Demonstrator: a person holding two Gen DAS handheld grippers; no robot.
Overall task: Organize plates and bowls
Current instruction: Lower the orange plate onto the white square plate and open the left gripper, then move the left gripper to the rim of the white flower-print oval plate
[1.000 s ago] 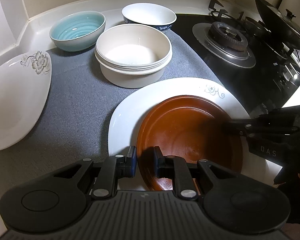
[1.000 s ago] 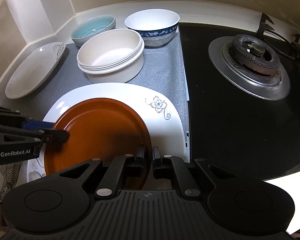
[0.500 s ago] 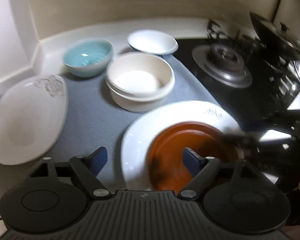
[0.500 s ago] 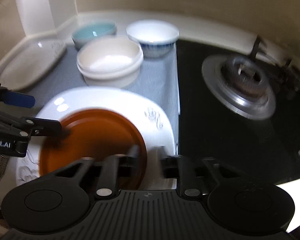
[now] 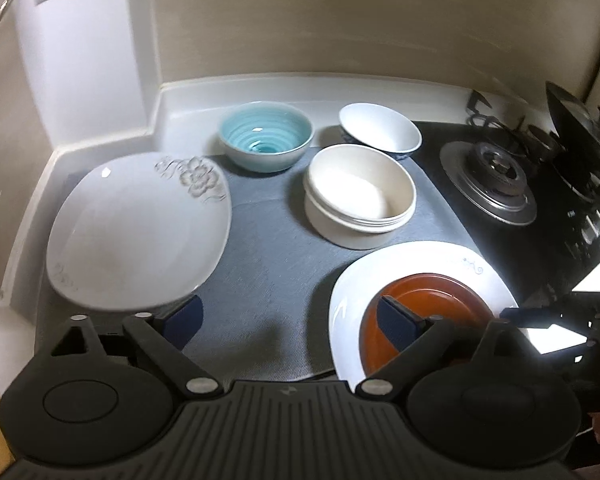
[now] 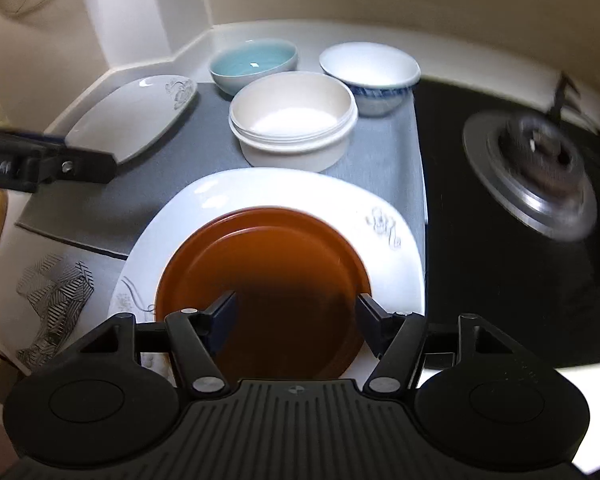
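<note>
Now both grippers have let go of the round brown glazed plate (image 6: pixel 264 280), which a second ago each pinched by its rim. The left gripper (image 5: pixel 288 324) stands with its jaws spread wide and empty, pulled back and up to the left so that its view takes in the whole grey mat (image 5: pixel 268 248) rather than the brown plate alone. The right gripper (image 6: pixel 296 316) is likewise wide apart and holds nothing, its blue-padded fingertips (image 6: pixel 224 312) hovering over the near part of the brown plate.

That plate rests inside the large white plate with a floral print (image 6: pixel 228 196), at the near right of the mat, as before. The second white floral plate (image 5: pixel 136 228) lies at the left, unmoved. Farther back, the stack of cream round bowls (image 5: pixel 360 200) sits mid-mat, with the ribbed turquoise bowl (image 5: pixel 266 140) behind it to the left and the white bowl with a blue pattern (image 5: pixel 380 132) behind it to the right. The black gas hob (image 5: pixel 500 184) lies on the right.
</note>
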